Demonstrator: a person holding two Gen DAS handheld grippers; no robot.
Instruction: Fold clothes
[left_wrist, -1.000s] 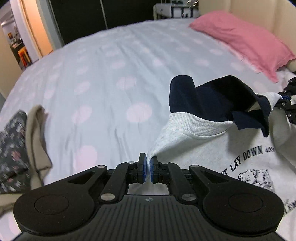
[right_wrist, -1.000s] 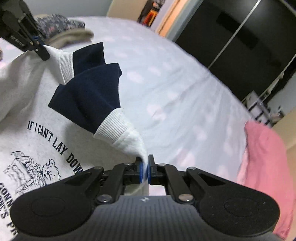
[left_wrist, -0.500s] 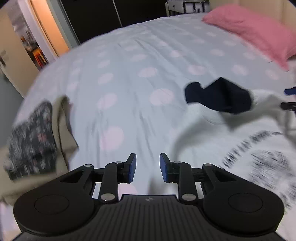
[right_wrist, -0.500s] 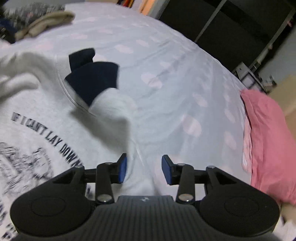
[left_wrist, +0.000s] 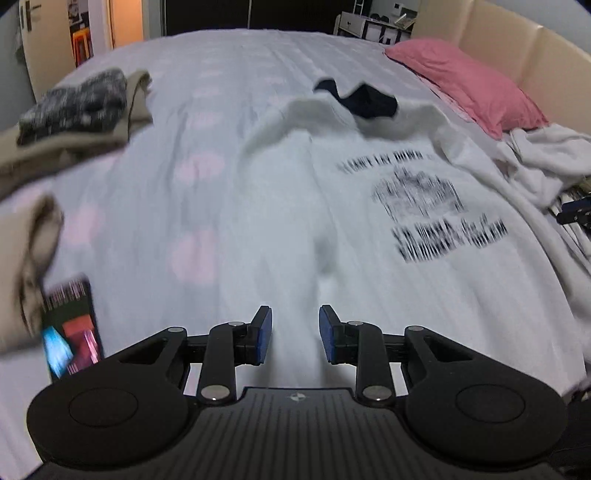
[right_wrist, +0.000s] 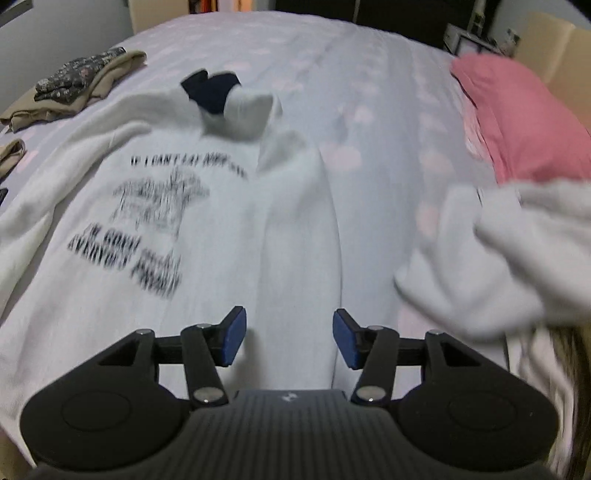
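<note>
A white sweatshirt (left_wrist: 369, 240) with a black print lies front up on the dotted bed sheet (left_wrist: 221, 92). Its navy sleeve ends (left_wrist: 369, 101) rest bunched near the collar. My left gripper (left_wrist: 295, 321) hovers open over the sweatshirt's lower left part, with nothing pinched between its blue pads. The right wrist view shows the same sweatshirt (right_wrist: 221, 240) and navy ends (right_wrist: 212, 90). My right gripper (right_wrist: 288, 325) hangs over the garment's lower right side. Its jaws are opening, and only flat cloth lies below the gap.
A folded pile of clothes (left_wrist: 74, 107) sits at the far left of the bed, also in the right wrist view (right_wrist: 81, 81). A pink pillow (left_wrist: 469, 81) lies far right. A crumpled white garment (right_wrist: 517, 251) is at the right. A dark colourful book (left_wrist: 70, 332) and a beige cloth (left_wrist: 29, 266) lie near left.
Both grippers let go of the sleeve cuffs, opened, and drew back toward the sweatshirt's lower part. The sleeves dropped near the collar.
</note>
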